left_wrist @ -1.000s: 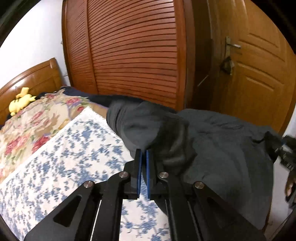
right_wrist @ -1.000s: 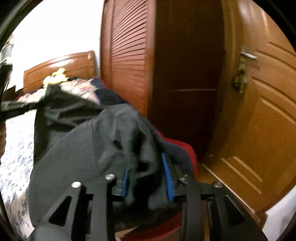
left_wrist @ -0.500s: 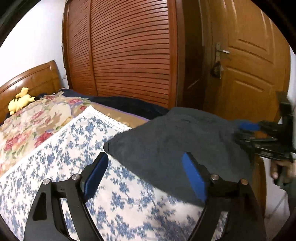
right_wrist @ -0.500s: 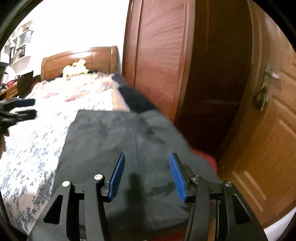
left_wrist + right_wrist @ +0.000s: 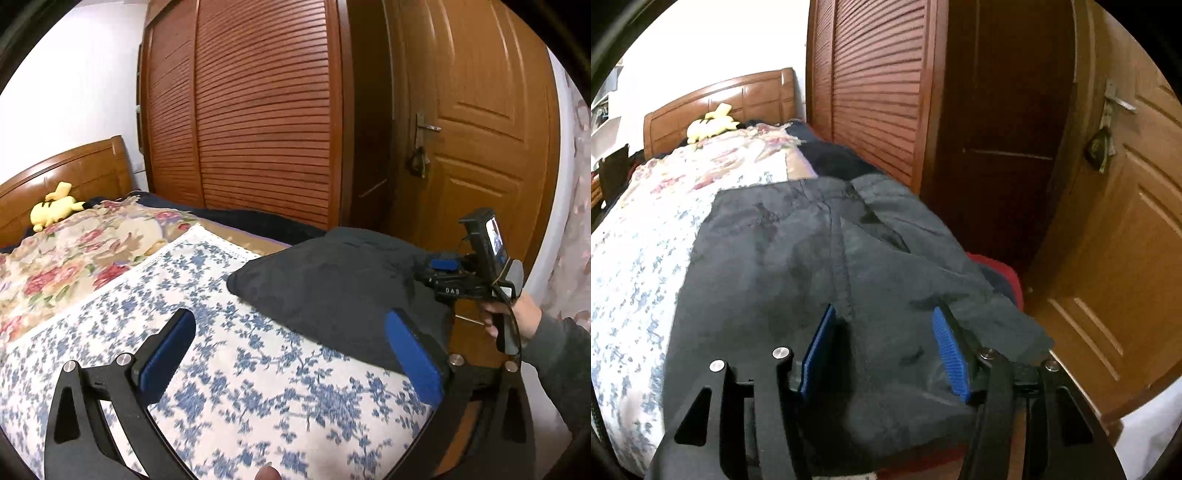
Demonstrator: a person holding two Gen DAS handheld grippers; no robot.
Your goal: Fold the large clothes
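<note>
My left gripper (image 5: 295, 354) stands spread as wide as it goes, its jaws having just been opening, with nothing between them but the blue-flowered bedspread (image 5: 229, 376) below; its right blue pad sits in front of the near edge of the dark trousers (image 5: 332, 288) without pressing on them. The trousers lie folded on the bed at the corner nearest the door (image 5: 480, 147), part of the cloth hanging over the bed's edge, with something red (image 5: 1001, 273) showing from beneath (I cannot tell what it is). My right gripper (image 5: 882, 347) is about half spread, jaws lately opening too, and it hovers over the trousers' middle seam; the cloth runs under and between the pads, yet neither pad is pinching it. From the left camera I see that right gripper (image 5: 454, 277) at the trousers' far side, my hand (image 5: 513, 314) wrapped round its handle. Beyond, a rose-patterned quilt (image 5: 74, 258) covers the upper bed, a yellow plush toy (image 5: 55, 210) rests against the wooden headboard (image 5: 74, 173), and a slatted wardrobe (image 5: 258, 110) stands along the bed's far side.
</note>
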